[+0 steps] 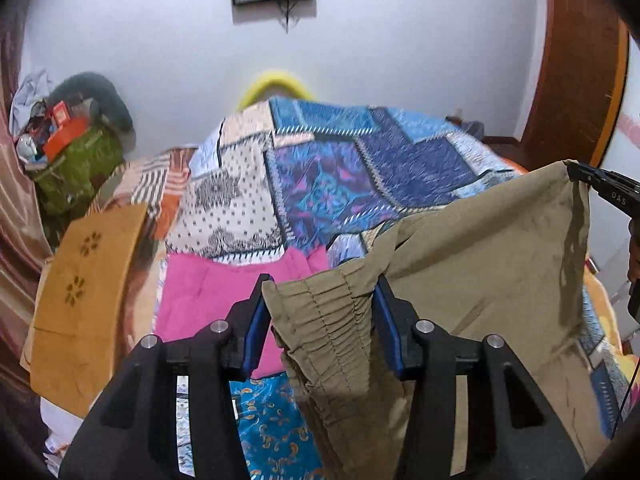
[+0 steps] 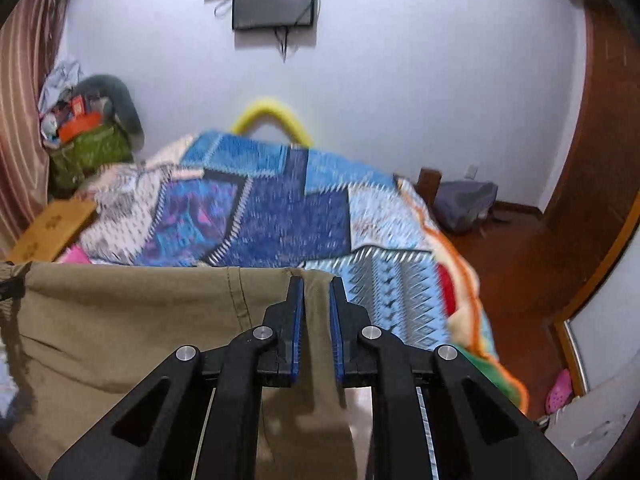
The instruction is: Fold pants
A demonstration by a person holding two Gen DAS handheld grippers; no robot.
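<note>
Khaki pants [image 1: 472,264] hang in the air above the bed, stretched between my two grippers. My left gripper [image 1: 320,284] is shut on the gathered elastic waistband [image 1: 324,320]. My right gripper [image 2: 317,280] is shut on the other upper corner of the pants [image 2: 132,320]; its tip also shows in the left wrist view [image 1: 576,170] at the far right. The cloth hangs down below both grippers, and its lower part is hidden.
A bed with a blue patchwork quilt [image 1: 360,168] lies ahead. A pink garment [image 1: 208,296] and a mustard cloth [image 1: 84,292] lie at its left. A cluttered green bag [image 1: 76,160] stands in the left corner. A wooden door [image 2: 600,160] and floor are at right.
</note>
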